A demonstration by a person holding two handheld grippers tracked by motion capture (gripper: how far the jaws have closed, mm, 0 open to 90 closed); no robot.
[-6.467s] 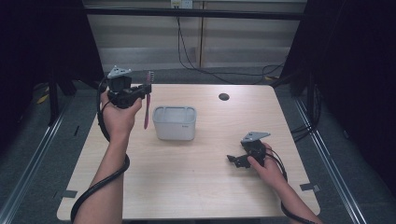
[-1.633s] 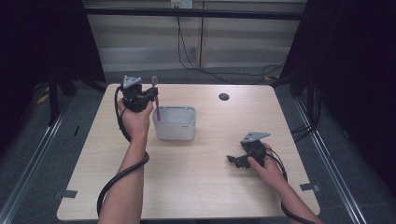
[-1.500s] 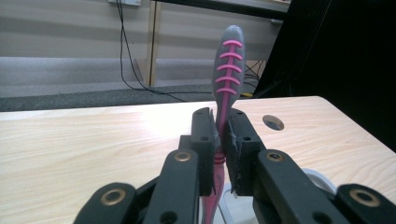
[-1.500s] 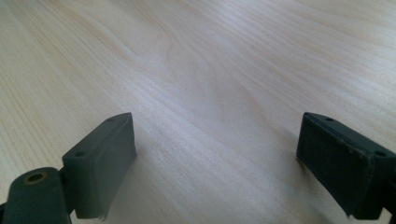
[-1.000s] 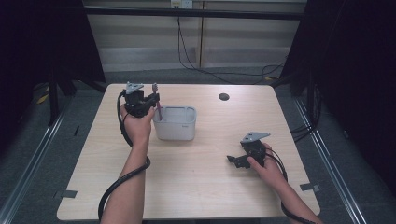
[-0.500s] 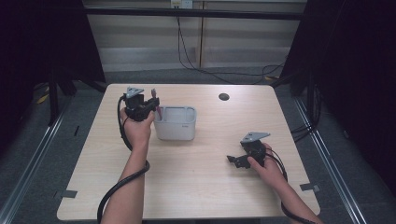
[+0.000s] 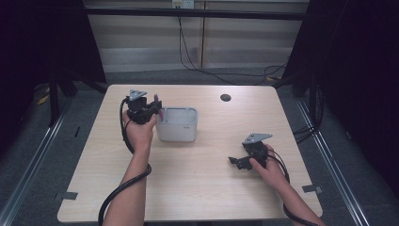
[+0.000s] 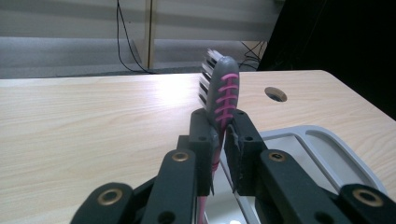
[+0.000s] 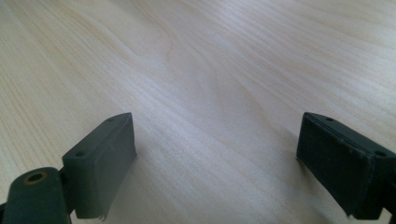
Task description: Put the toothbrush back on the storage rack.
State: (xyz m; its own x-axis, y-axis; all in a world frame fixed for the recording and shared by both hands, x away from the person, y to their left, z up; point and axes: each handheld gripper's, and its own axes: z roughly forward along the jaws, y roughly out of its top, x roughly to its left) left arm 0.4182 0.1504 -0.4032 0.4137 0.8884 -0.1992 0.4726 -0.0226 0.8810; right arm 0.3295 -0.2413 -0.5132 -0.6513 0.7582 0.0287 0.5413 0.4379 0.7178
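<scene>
At the grey bin's (image 7: pixel 177 124) left rim, I had lowered the toothbrush (image 8: pixel 221 95), left fingers (image 8: pixel 201 140) clamped on it, nearly in; right fingers (image 9: pixel 100 161) sat open.

The container (image 7: pixel 178 125) stands on the table (image 7: pixel 197 188), left of its middle. The left gripper (image 7: pixel 149 109) holds the toothbrush (image 8: pixel 221 95) at the container's left rim, perhaps partly inside it. The right gripper (image 7: pixel 236 162) lies on the table, well apart to the container's right and nearer the person.
</scene>
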